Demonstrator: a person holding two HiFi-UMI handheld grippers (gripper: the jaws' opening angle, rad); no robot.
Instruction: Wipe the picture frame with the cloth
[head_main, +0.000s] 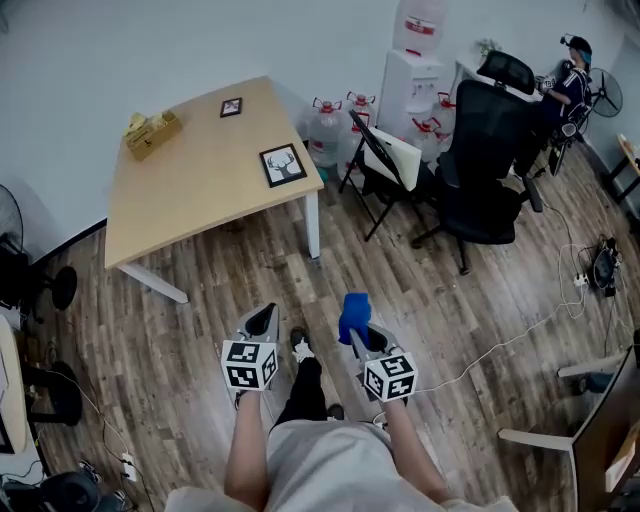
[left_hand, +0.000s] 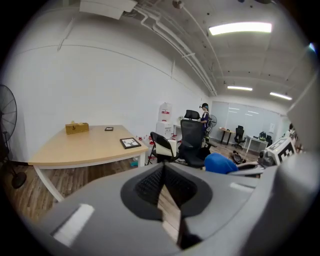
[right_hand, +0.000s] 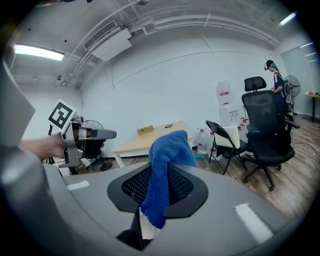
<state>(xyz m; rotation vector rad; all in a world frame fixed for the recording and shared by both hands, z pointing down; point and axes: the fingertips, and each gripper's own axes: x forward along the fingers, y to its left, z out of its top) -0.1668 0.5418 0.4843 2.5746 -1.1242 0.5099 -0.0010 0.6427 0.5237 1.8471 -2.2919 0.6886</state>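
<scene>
— Wood-plank floor (head_main: 430, 290) all round in the head view. Where's the picture frame (head_main: 283, 165)?
— Flat on the desk (head_main: 190, 190), well ahead of both jaws. Left gripper (head_main: 265, 315) and right gripper (head_main: 358, 338) hang over the floor.
— Left gripper view?
— Jaws pressed together with nothing between them. The frame is ahead, slightly left.
— Right gripper view?
— Jaws pinch the blue cloth (right_hand: 167, 165), a fold standing past the tips. I'd close in, steady the frame with the left, then wipe with that loose fold.
— Any writing?
— None legible, only the square markers (head_main: 248, 365).
</scene>
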